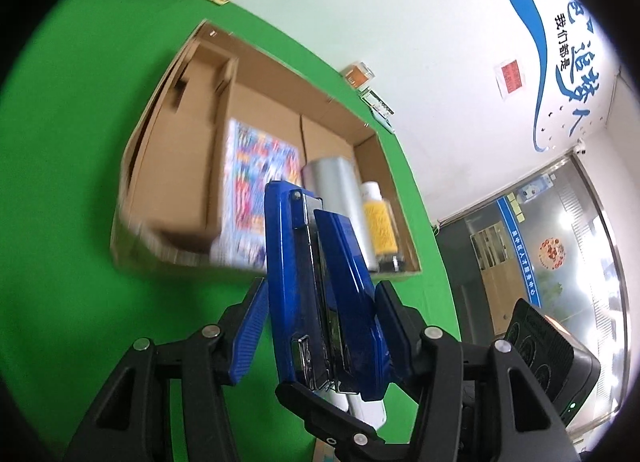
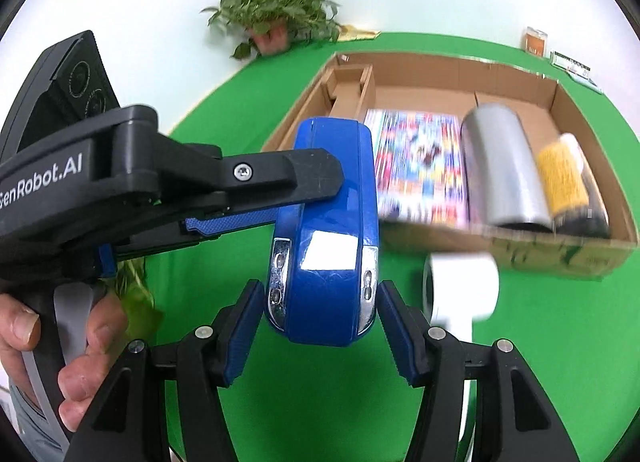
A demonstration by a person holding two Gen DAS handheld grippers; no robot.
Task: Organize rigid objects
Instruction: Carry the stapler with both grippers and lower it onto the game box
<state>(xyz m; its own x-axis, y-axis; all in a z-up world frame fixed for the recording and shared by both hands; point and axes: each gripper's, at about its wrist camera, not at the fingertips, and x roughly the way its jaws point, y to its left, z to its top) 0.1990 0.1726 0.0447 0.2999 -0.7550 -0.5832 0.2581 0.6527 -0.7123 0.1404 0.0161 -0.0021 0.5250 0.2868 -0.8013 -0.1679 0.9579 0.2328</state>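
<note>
Gripper on the left point(image 2: 304, 198) is clamping a blue stapler point(image 2: 324, 222) and holding it in the air over the green counter point(image 2: 320, 382), short of the near wall of the cardboard box point(image 2: 560, 258). Seen from the right wrist, the right gripper point(image 2: 320, 326) is sitting spread wide, its pads flanking the stapler's rear end with gaps on both sides. Inside the box, a colourful book point(image 2: 420, 166), a silver cylinder point(image 2: 500, 170) and a yellow bottle point(image 2: 564, 178) are lying side by side toward the right end; the left compartments are showing bare cardboard. A white roll point(image 2: 464, 286) is lying on the counter just outside the box's near edge.
</note>
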